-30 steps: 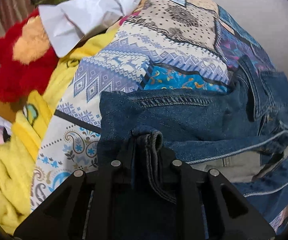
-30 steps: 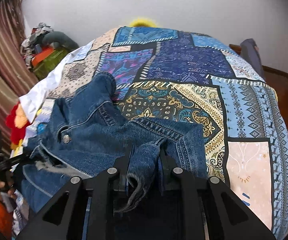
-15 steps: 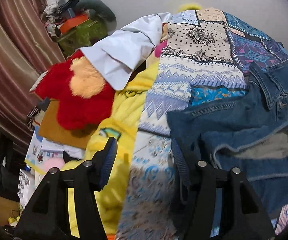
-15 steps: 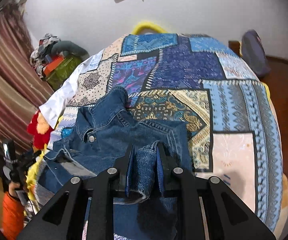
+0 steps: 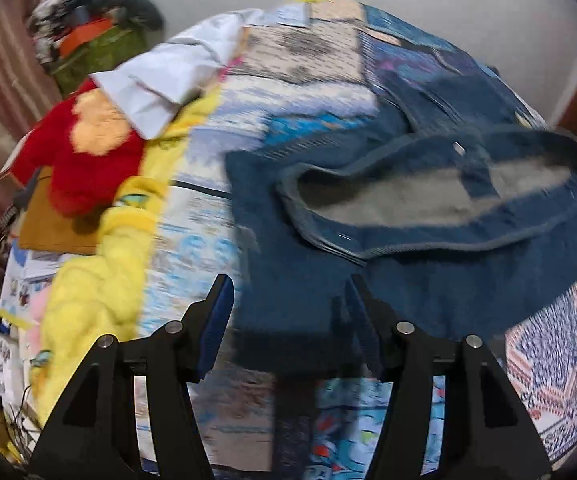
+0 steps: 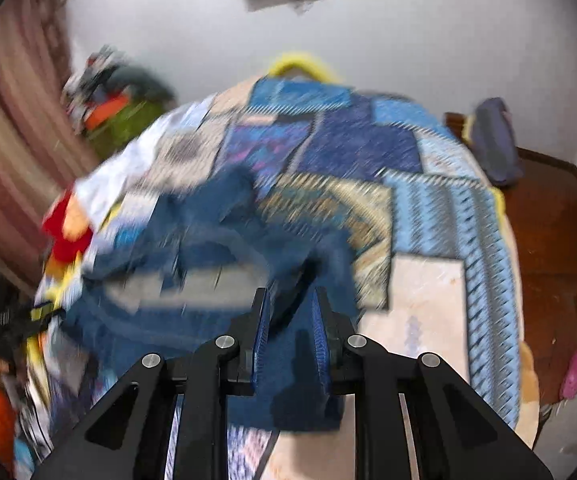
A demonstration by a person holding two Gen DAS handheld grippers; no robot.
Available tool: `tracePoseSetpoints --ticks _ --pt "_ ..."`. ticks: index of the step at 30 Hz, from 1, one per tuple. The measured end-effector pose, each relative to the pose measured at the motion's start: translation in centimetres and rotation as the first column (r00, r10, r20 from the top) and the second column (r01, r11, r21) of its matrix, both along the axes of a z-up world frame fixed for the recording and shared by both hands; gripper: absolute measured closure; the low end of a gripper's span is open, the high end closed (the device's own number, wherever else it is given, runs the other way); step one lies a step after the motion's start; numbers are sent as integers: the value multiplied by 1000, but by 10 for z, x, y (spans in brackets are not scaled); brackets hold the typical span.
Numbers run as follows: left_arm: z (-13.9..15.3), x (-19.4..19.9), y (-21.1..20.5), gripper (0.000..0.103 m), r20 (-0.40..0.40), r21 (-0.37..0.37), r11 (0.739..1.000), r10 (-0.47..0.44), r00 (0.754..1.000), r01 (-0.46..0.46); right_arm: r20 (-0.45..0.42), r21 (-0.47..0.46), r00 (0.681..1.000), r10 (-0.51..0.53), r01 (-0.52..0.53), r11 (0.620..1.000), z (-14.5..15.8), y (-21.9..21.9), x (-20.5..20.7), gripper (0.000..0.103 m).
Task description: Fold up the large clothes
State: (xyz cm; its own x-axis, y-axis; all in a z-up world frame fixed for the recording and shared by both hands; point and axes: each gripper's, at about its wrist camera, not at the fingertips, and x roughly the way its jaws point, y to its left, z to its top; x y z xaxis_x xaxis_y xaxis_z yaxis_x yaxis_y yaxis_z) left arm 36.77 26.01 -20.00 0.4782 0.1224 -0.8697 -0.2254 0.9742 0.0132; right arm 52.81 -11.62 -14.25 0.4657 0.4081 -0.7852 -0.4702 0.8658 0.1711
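The left gripper is held with its jaws spread wide, and nothing is pinched between them; its blue-lined fingers are seen on either side of the near edge of the denim jacket, which lies just ahead of and partly between them. From the right wrist view, the right gripper is seen with its jaws drawn narrow, with blue denim lying between and beneath the pads; because of heavy motion blur, it cannot be told whether the cloth is actually clamped.

The denim jacket is spread in a loose heap on the patchwork bedspread, toward the near left part of the bed as seen from the right wrist. Its pale grey lining is exposed inside a curved, stitched opening, and a small metal stud is visible on the band above it.

Beyond the jacket, the patchwork bedspread is covered in blue, cream and gold panels. Along the bed's left side, a yellow fleece blanket is bunched, with a red plush toy just above it and a white cloth overlapping the toy's top. Further back, a green crate piled with clutter is set against a striped curtain. A dark bundle is seen on wooden furniture near the far right wall.
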Motion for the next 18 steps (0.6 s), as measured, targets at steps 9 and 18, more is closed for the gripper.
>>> tracePoseSetpoints --ticks 9,18 --pt "-47 44 -53 44 -63 167 980 -102 993 111 33 -207 991 133 -124 970 -67 43 -26 87" --pt "-45 117 13 42 -35 95 993 75 997 -71 63 -154 991 118 -107 982 -64 76 49 87"
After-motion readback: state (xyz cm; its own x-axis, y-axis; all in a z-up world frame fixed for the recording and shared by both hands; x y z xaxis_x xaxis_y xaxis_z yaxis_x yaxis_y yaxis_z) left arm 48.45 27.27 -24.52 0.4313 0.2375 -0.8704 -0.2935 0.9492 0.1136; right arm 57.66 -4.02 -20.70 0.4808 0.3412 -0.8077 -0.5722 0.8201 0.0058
